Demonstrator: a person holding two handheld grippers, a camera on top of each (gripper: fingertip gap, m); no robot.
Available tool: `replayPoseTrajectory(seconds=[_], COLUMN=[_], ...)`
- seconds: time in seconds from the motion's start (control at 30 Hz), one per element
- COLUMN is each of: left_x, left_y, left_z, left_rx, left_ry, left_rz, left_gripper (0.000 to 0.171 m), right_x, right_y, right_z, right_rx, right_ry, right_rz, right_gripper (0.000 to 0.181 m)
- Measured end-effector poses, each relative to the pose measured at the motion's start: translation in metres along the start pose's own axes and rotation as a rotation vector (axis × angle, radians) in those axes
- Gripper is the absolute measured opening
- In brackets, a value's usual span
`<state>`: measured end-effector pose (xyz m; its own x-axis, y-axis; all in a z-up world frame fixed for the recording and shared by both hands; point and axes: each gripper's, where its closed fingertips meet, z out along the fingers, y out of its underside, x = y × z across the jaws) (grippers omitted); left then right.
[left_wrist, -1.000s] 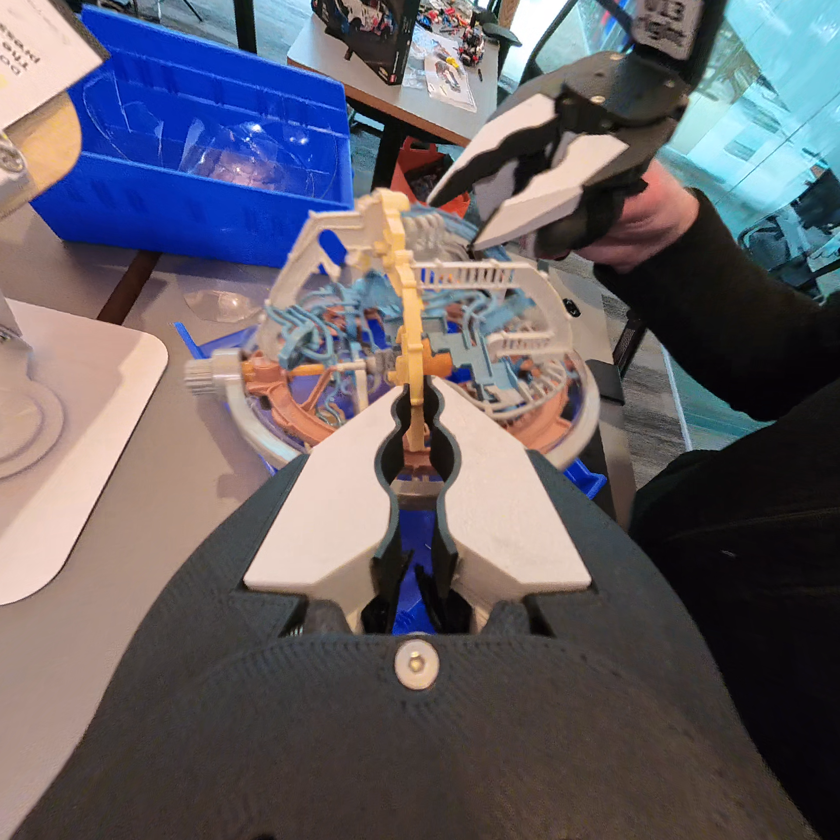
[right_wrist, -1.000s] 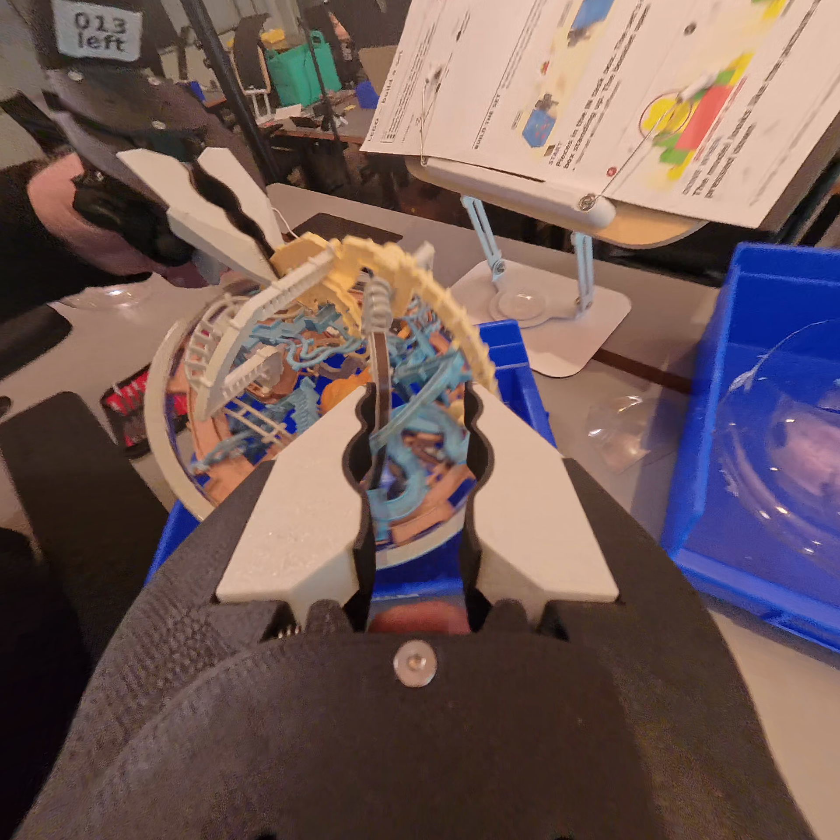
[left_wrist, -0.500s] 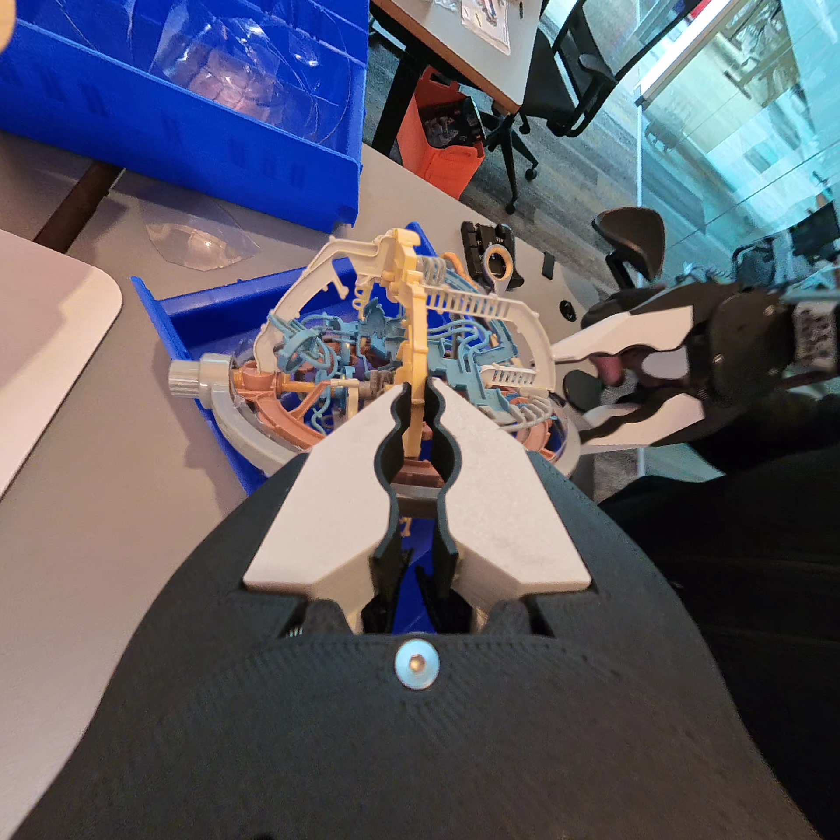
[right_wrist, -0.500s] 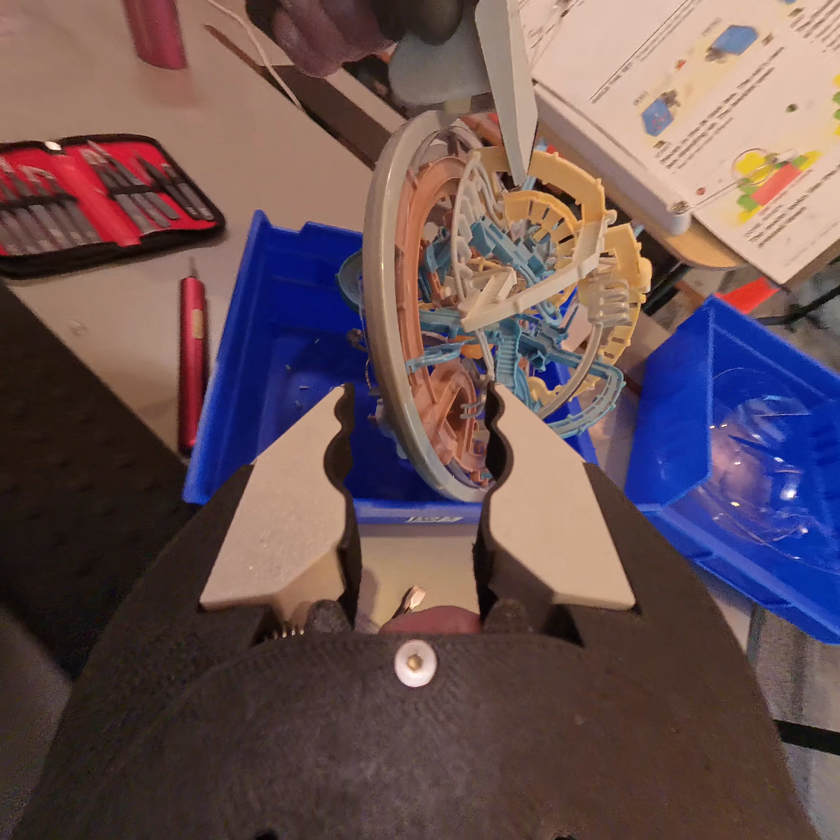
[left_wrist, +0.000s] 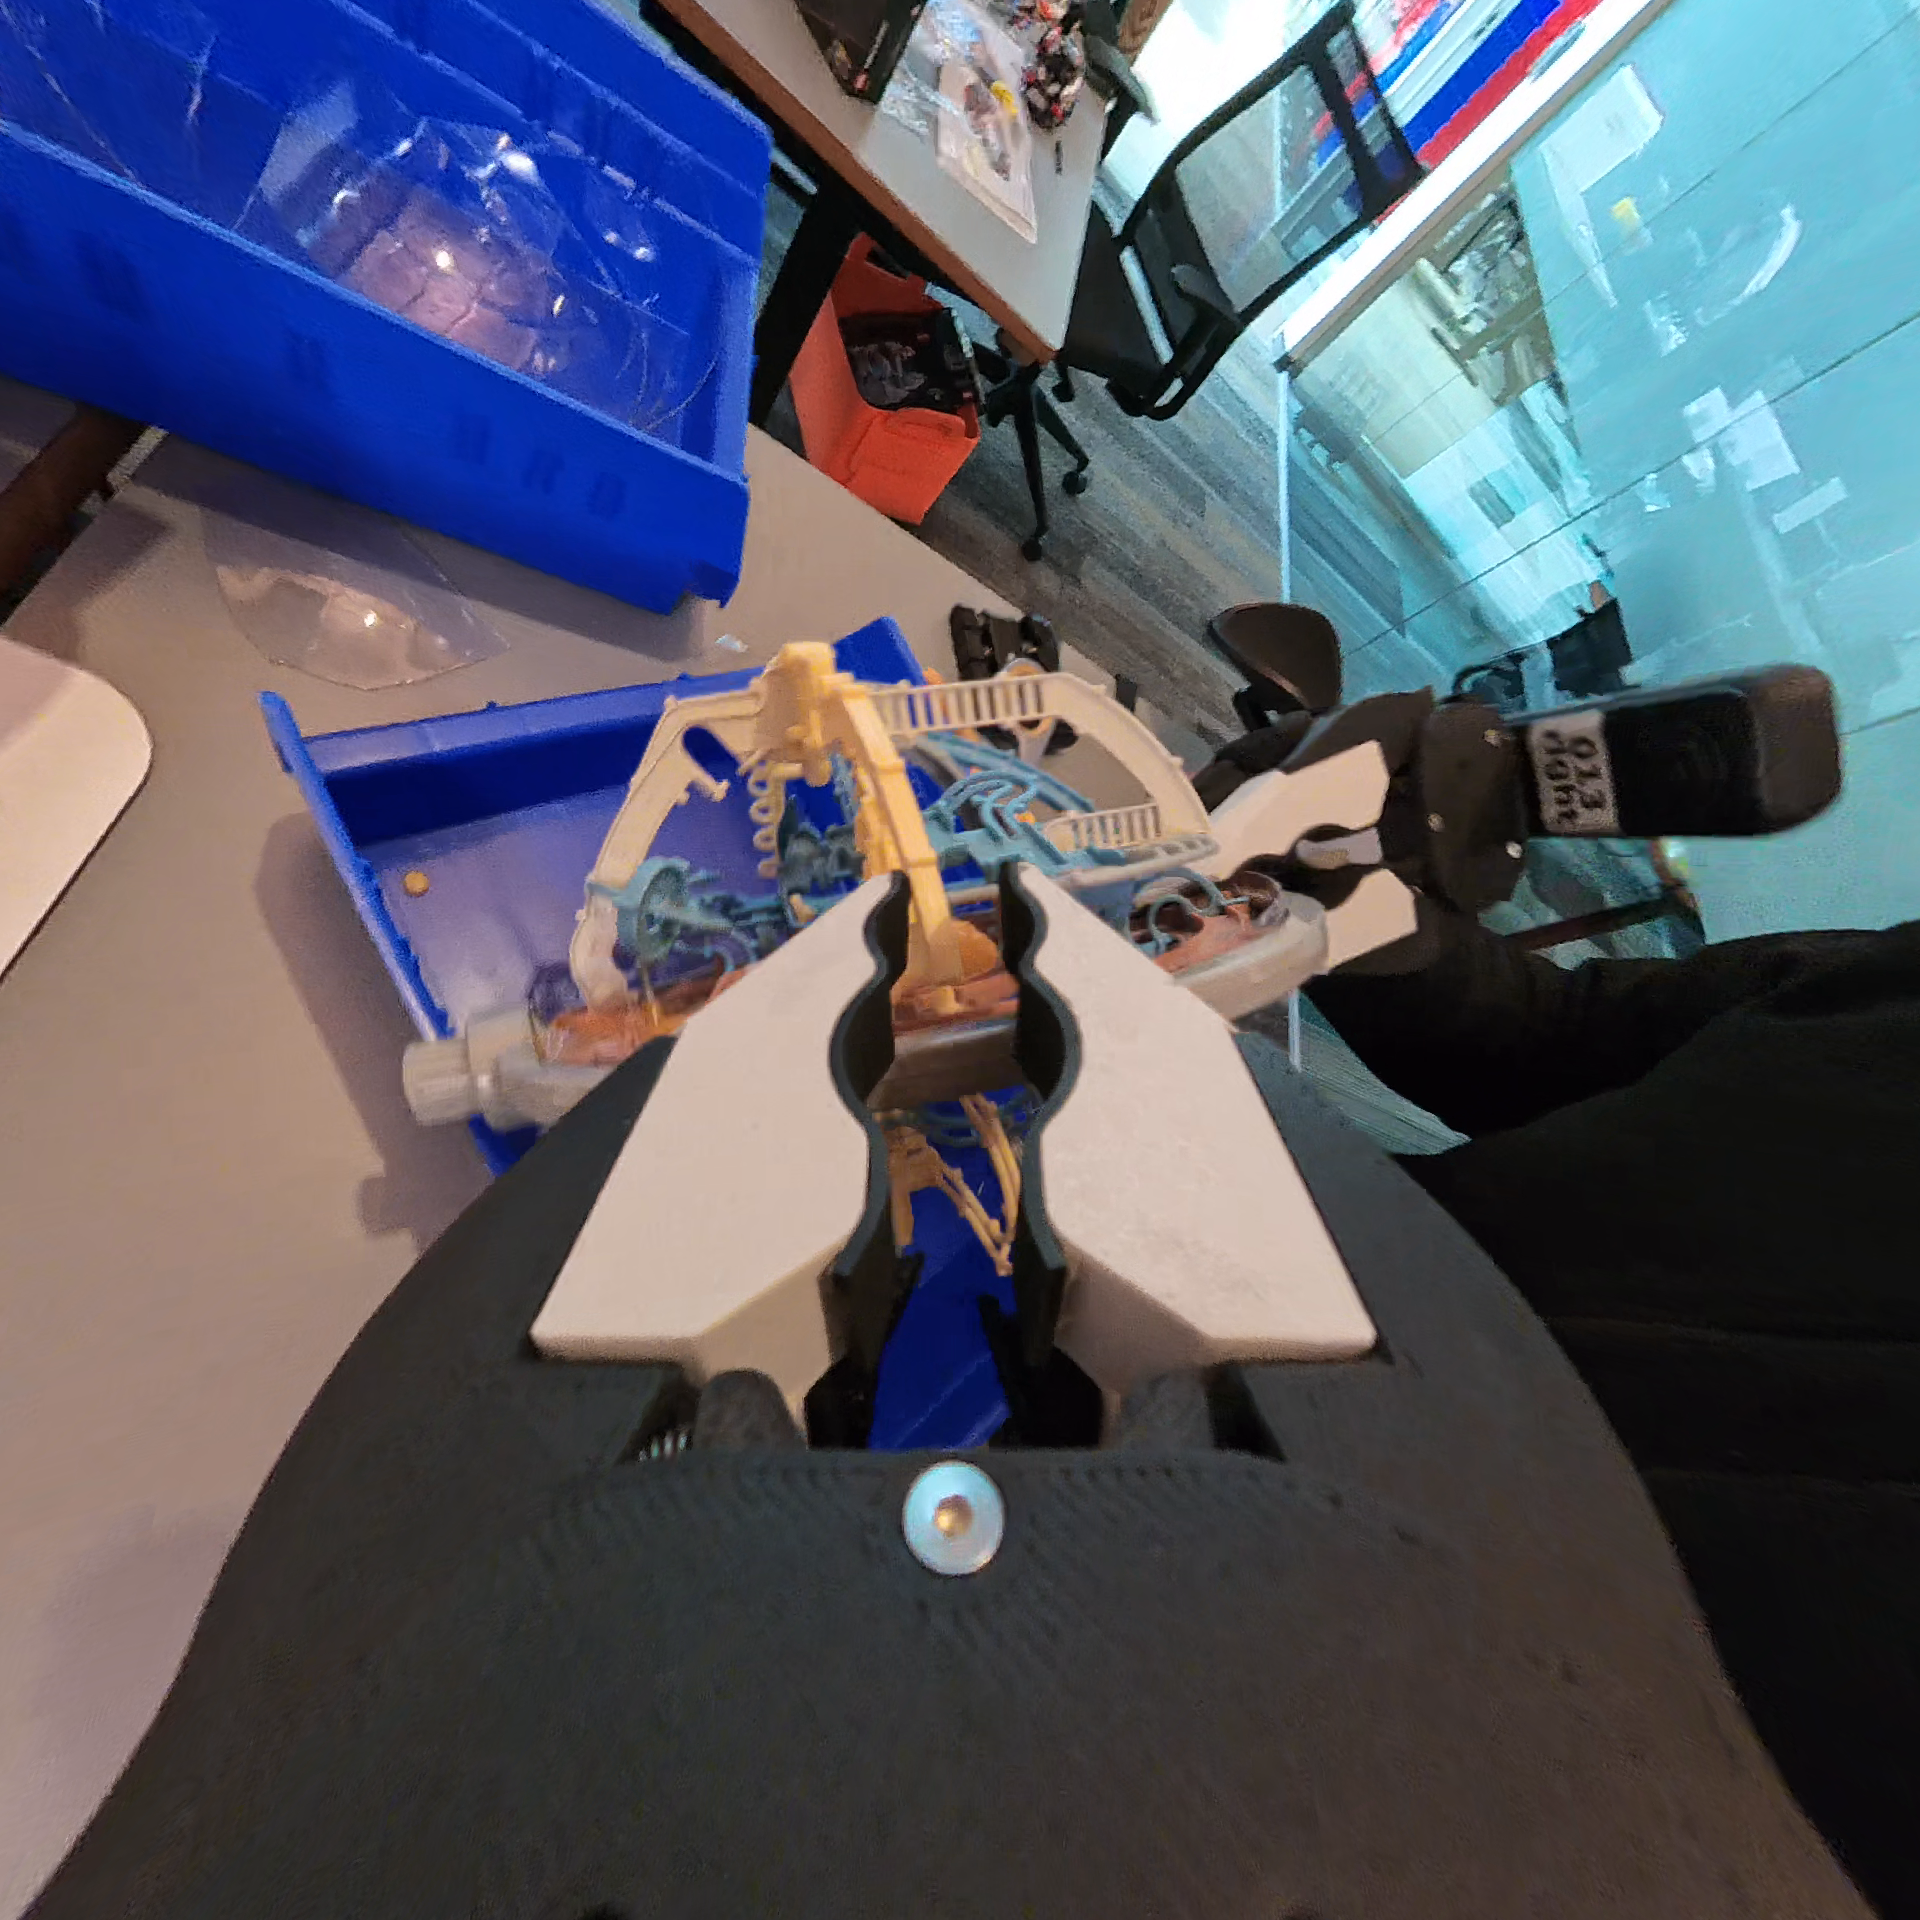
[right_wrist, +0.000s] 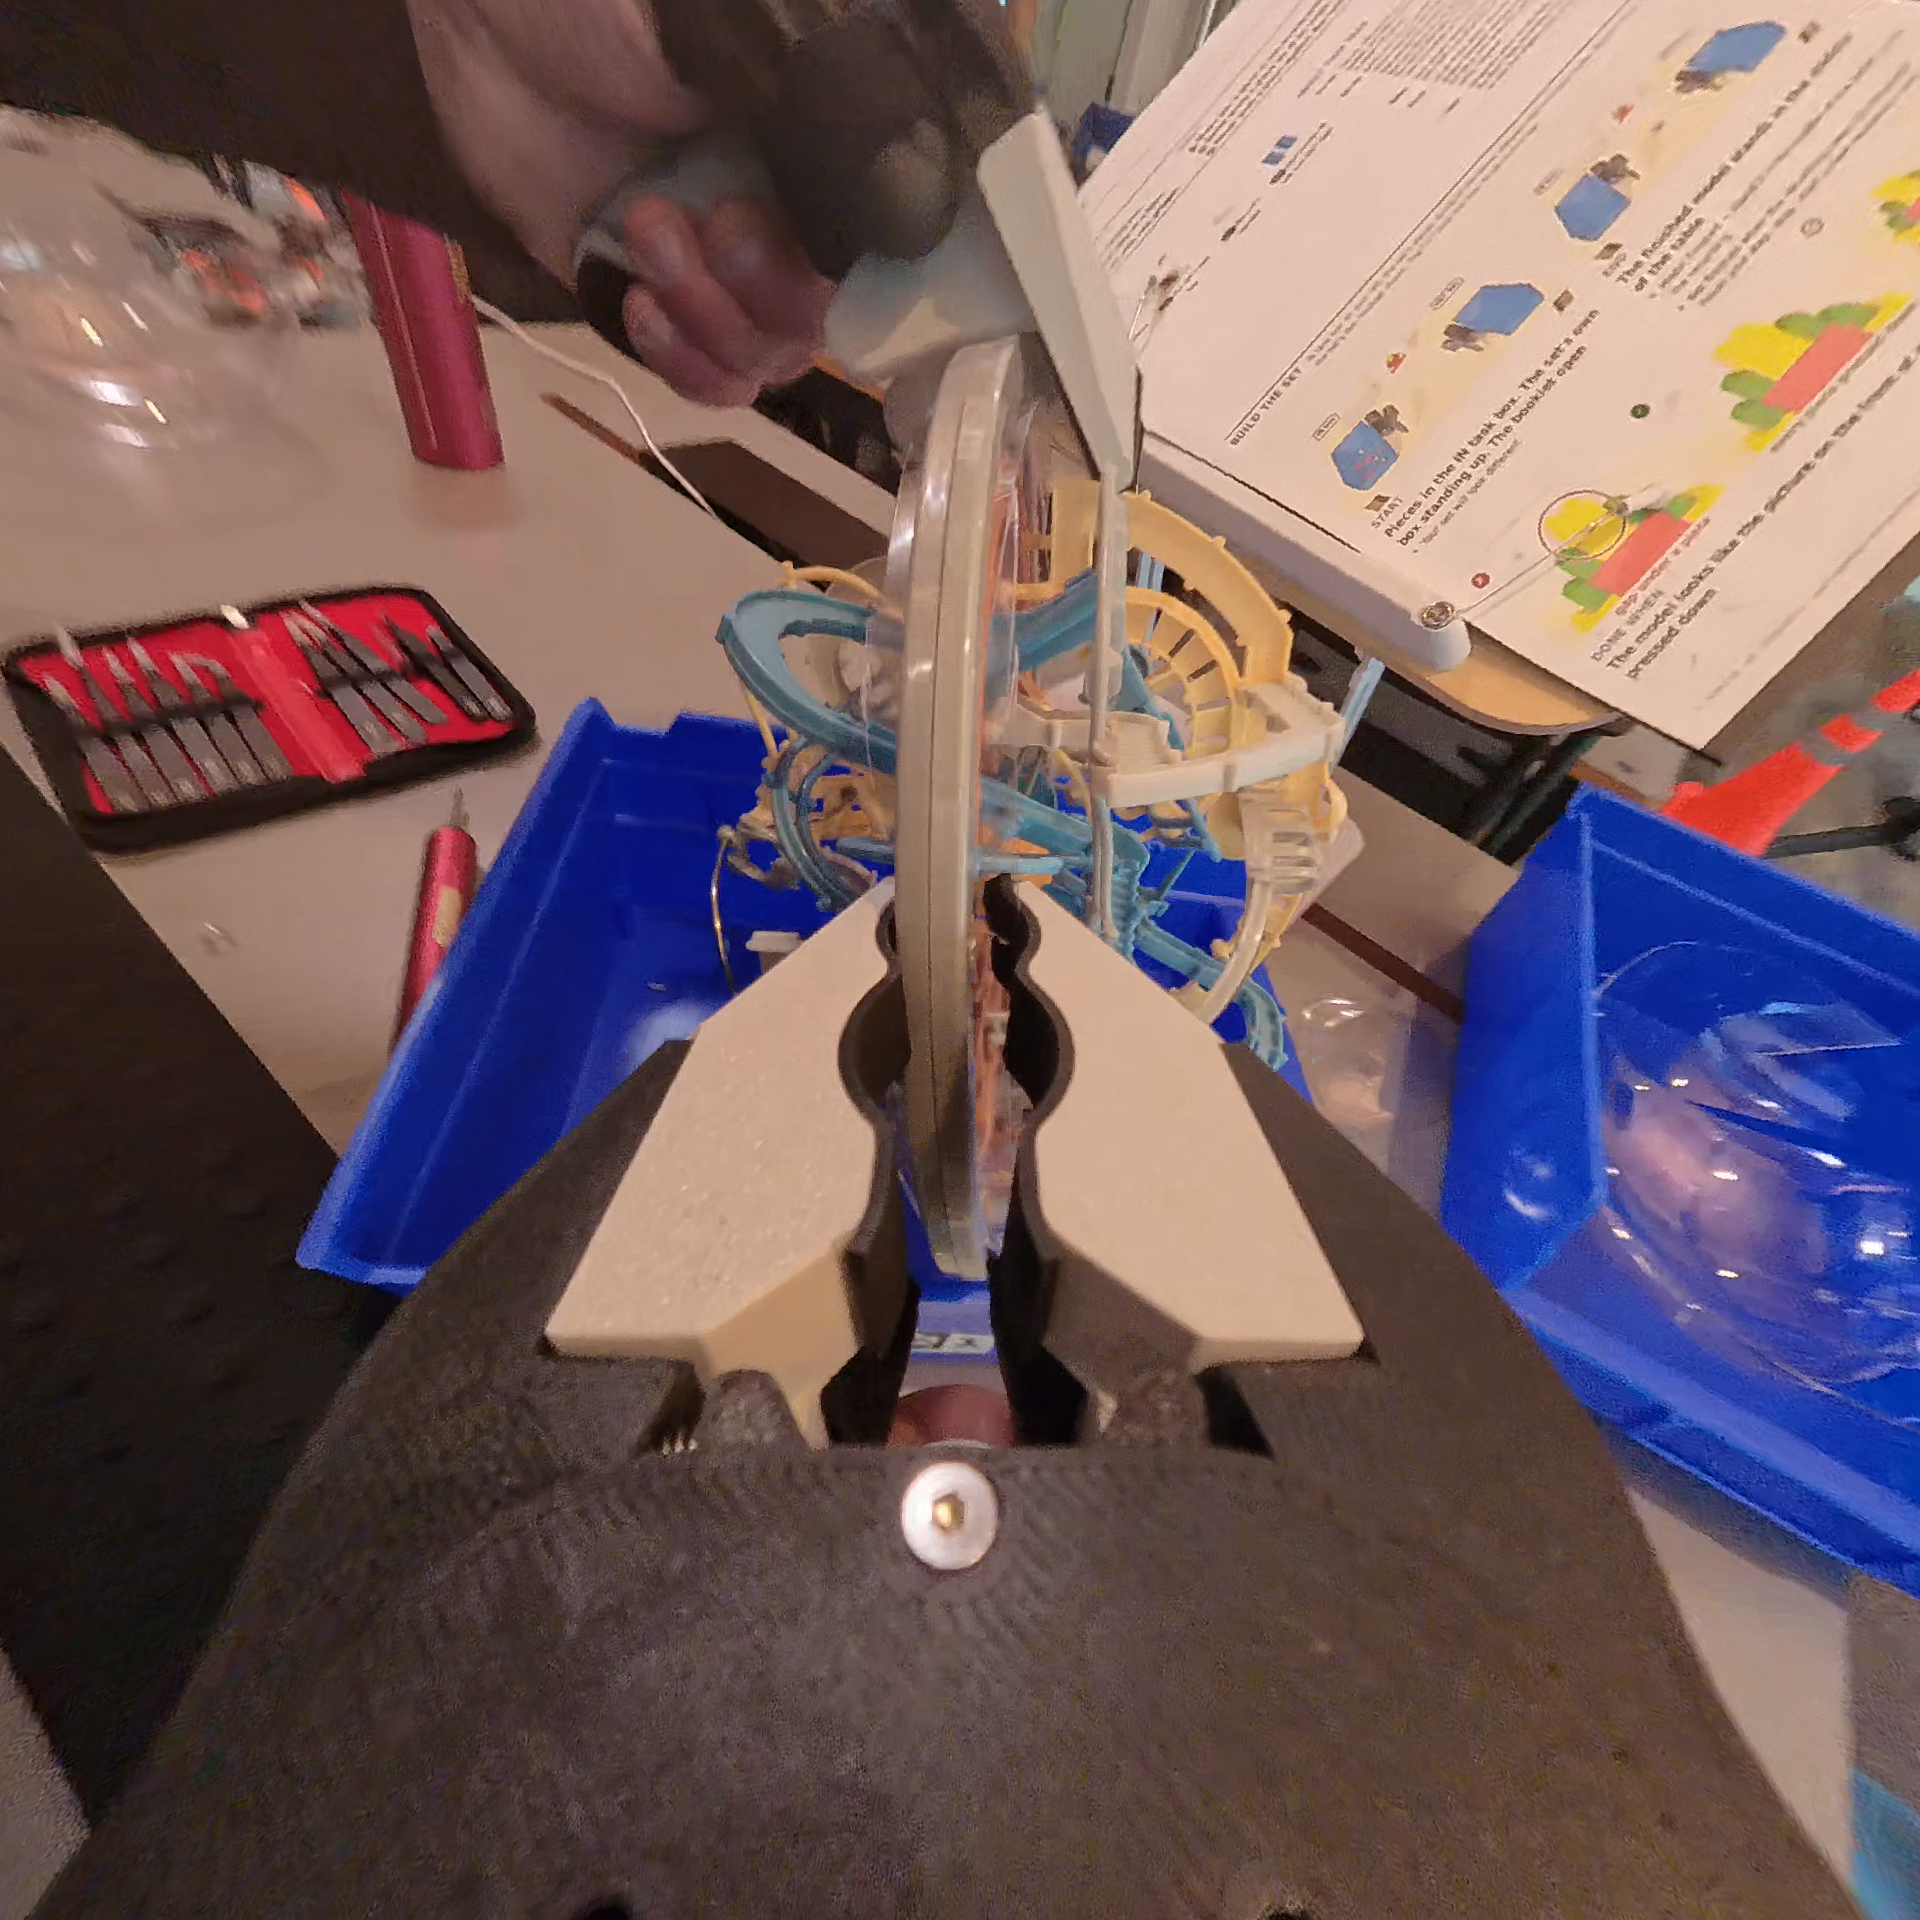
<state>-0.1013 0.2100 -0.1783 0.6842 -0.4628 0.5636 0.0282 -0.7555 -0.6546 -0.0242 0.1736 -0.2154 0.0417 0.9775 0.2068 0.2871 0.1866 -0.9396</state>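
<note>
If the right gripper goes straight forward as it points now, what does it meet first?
The right gripper already has the grey ring of the maze ball between its fingers, so it would meet the ball's inner tracks first, probably; depth is unclear.

Both grippers have a black textured body, pale wavy-edged fingers (left_wrist: 748, 1122) and one silver screw (left_wrist: 952, 1520); the sleeve (left_wrist: 1662, 1039) is black.

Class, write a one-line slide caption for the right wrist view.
Right gripper fingers close on the grey rim of a plastic maze model above a small blue bin, left gripper holding its far edge.
</note>
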Motion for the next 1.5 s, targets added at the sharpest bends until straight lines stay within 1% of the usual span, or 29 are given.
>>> replayPoseTrajectory(seconds=[0.13,0.2,0.27,0.3,0.37,0.43,0.47,0.5,0.57,0.63,0.67,0.7,0.77,0.83,0.9,1.0,1.1,1.13,1.2,1.27,1.33,1.37,1.4,1.43,1.5], left_x=[0.004,0.013,0.019,0.016,-0.001,-0.014,-0.012,-0.008,-0.010,-0.014,-0.015,-0.013,-0.018,-0.027,-0.029,-0.030,-0.028,-0.029,-0.028,-0.027,-0.023,-0.020,-0.021,-0.022,-0.018], left_y=[-0.015,-0.023,-0.020,-0.018,-0.010,-0.008,-0.003,0.000,0.006,0.016,0.019,0.022,0.027,0.027,0.022,0.019,0.016,0.014,0.011,0.010,0.010,0.011,0.014,0.014,0.013], left_z=[-0.007,-0.015,-0.021,-0.022,-0.019,-0.017,-0.014,-0.012,-0.007,0.000,0.003,0.007,0.012,0.015,0.016,0.019,0.023,0.023,0.023,0.024,0.027,0.030,0.032,0.034,0.036], left_rx=[0.066,0.113,0.104,0.105,0.058,0.060,0.045,0.051,0.052,0.016,0.020,0.033,0.035,0.050,0.088,0.110,0.112,0.111,0.119,0.117,0.118,0.111,0.080,0.068,0.066], left_ry=[0.044,0.084,0.124,0.108,0.038,-0.037,-0.044,-0.061,-0.143,-0.197,-0.213,-0.205,-0.206,-0.234,-0.203,-0.194,-0.202,-0.210,-0.214,-0.223,-0.214,-0.206,-0.229,-0.263,-0.257], left_rz=[0.078,0.154,0.245,0.299,0.350,0.338,0.343,0.360,0.375,0.355,0.330,0.306,0.254,0.223,0.170,0.159,0.183,0.178,0.181,0.186,0.197,0.202,0.224,0.252,0.247], left_gripper=[0.036,0.039,0.046,0.049,0.055,0.053,0.055,0.053,0.041,0.037,0.037,0.037,0.028,0.009,0.008,0.008,0.007,0.007,0.007,0.007,0.006,0.005,0.005,0.005,0.005], right_x=[0.014,0.021,0.027,0.030,0.036,0.043,0.045,0.047,0.050,0.053,0.055,0.056,0.058,0.056,0.056,0.061,0.067,0.066,0.072,0.074,0.084,0.089,0.092,0.091,0.082], right_y=[-0.002,0.000,0.001,0.003,0.005,0.008,0.009,0.009,0.011,0.013,0.014,0.015,0.018,0.021,0.023,0.027,0.029,0.027,0.026,0.025,0.013,0.007,0.006,0.005,0.003], right_z=[-0.002,-0.003,-0.005,-0.005,-0.004,-0.001,0.000,0.000,0.001,0.002,0.003,0.003,0.003,0.004,0.003,-0.001,-0.006,-0.010,-0.018,-0.028,-0.035,-0.035,-0.030,-0.023,-0.007], right_rx=[0.070,0.100,0.126,0.137,0.156,0.162,0.166,0.167,0.173,0.174,0.173,0.174,0.174,0.162,0.157,0.128,0.045,0.019,-0.031,-0.100,-0.080,-0.061,-0.069,-0.084,-0.131], right_ry=[-0.072,-0.118,-0.174,-0.206,-0.244,-0.276,-0.286,-0.300,-0.319,-0.329,-0.333,-0.342,-0.361,-0.391,-0.414,-0.373,-0.260,-0.258,-0.227,-0.232,-0.203,-0.192,-0.173,-0.170,-0.180], right_rz=[0.155,0.245,0.335,0.377,0.440,0.522,0.551,0.573,0.621,0.663,0.686,0.710,0.757,0.785,0.807,0.781,0.659,0.634,0.587,0.534,0.514,0.507,0.486,0.453,0.395], right_gripper=[0.010,0.010,0.010,0.010,0.010,0.010,0.010,0.010,0.010,0.010,0.010,0.010,0.010,0.011,0.014,0.019,0.025,0.030,0.032,0.037,0.037,0.037,0.041,0.041,0.041])
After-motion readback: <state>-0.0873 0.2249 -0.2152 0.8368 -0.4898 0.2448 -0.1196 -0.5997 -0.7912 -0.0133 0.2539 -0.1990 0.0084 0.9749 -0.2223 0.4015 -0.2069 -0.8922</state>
